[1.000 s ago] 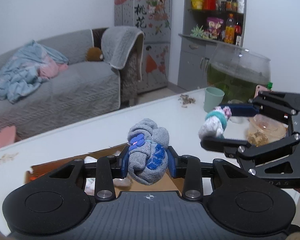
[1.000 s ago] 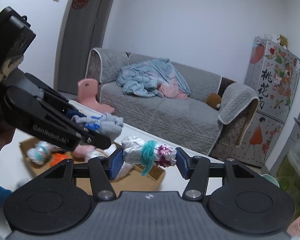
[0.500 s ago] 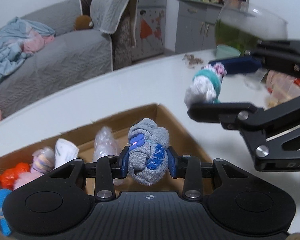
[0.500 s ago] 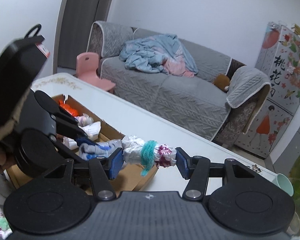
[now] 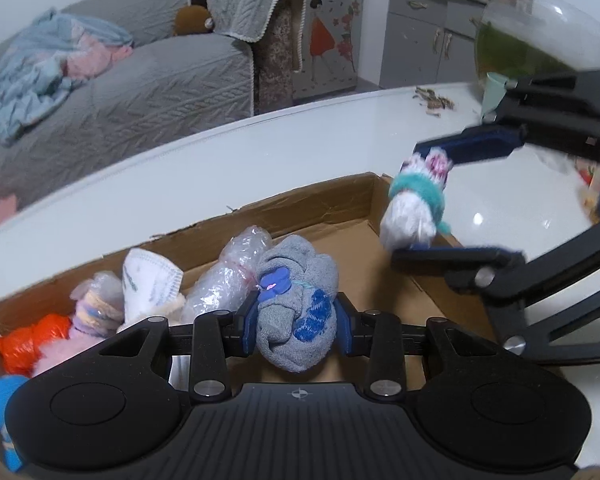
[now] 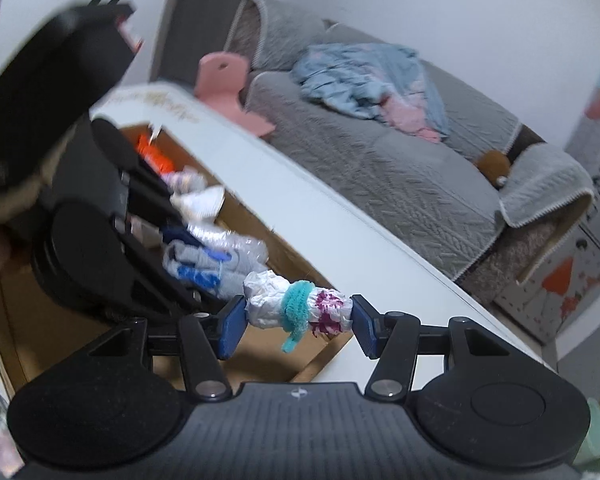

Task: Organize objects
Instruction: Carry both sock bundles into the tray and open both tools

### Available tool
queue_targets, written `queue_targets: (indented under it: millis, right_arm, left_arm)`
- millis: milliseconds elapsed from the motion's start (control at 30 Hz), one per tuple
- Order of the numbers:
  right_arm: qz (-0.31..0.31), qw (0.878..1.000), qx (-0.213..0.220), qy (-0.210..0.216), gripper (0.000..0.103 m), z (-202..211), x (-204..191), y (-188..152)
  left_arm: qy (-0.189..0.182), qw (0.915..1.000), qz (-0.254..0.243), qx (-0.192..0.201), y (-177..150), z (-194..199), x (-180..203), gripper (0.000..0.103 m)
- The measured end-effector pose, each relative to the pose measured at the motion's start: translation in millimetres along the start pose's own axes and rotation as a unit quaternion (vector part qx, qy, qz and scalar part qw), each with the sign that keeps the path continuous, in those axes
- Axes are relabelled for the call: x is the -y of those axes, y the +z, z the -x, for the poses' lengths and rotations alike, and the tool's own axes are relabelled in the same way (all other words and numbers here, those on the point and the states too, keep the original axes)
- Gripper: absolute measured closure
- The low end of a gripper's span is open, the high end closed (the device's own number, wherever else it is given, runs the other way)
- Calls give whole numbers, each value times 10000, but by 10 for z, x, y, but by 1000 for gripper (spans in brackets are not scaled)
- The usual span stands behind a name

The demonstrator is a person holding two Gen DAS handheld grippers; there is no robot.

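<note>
The left gripper (image 5: 296, 318) pinches a rolled grey sock (image 5: 296, 304) between its blue pads, over the open cardboard box (image 5: 332, 196). The right gripper (image 6: 298, 322) clamps a white bundle (image 6: 296, 308), banded in teal, endwise between its pads, over the box's right end. Two bundles are held, one per gripper. At least five lie in the box: one clear-wrapped (image 5: 228, 276), one white (image 5: 148, 280), one pale pink (image 5: 96, 308), one orange (image 5: 24, 344), one blue (image 5: 2, 400). The box rests on a white table (image 5: 220, 160).
</note>
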State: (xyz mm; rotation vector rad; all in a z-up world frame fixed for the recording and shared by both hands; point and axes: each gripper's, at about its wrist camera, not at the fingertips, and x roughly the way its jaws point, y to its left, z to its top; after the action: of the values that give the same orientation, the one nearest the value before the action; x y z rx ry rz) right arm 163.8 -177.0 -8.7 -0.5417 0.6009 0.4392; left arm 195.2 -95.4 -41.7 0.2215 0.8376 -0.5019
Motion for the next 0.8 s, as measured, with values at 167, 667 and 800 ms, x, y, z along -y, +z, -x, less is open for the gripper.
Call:
queue_targets:
  millis: [167,667,800]
  right_arm:
    - [882,9959,-193,-87,52,-54,-83,-3]
    - [1192,9903,-698,137,51,-453,35,-21]
    - [1166,9909,-654,141,49,-466,27,-30]
  left_arm:
    - [-194,9993,329,-49,-26,-4,-99,58]
    - [-88,9976,687,6,71,-64,-41,55]
    - [-80,9972,749,4,61,-37,-46,50]
